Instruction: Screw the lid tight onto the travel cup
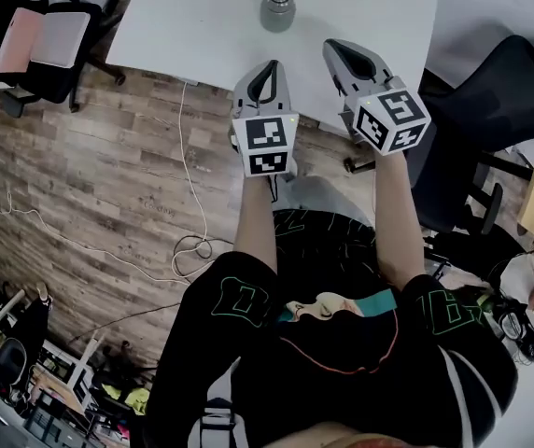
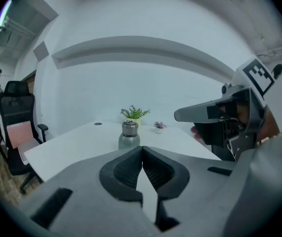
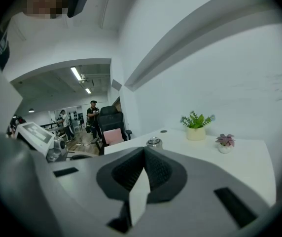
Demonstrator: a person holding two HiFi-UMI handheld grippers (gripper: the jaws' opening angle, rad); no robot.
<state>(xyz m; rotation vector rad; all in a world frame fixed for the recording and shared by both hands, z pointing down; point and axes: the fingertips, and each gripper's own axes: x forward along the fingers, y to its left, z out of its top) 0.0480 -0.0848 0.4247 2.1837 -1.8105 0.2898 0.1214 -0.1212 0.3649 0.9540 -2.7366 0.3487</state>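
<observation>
The left gripper (image 1: 268, 64) and right gripper (image 1: 334, 45) are hovering closed and empty near the cup (image 1: 277, 7), with only their own views showing a plant (image 2: 133, 113).

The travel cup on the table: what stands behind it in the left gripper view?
A leafy potted plant stands behind the travel cup; a smaller potted plant stands further right. The cup's lid hides part of the leafy plant's pot.
</observation>
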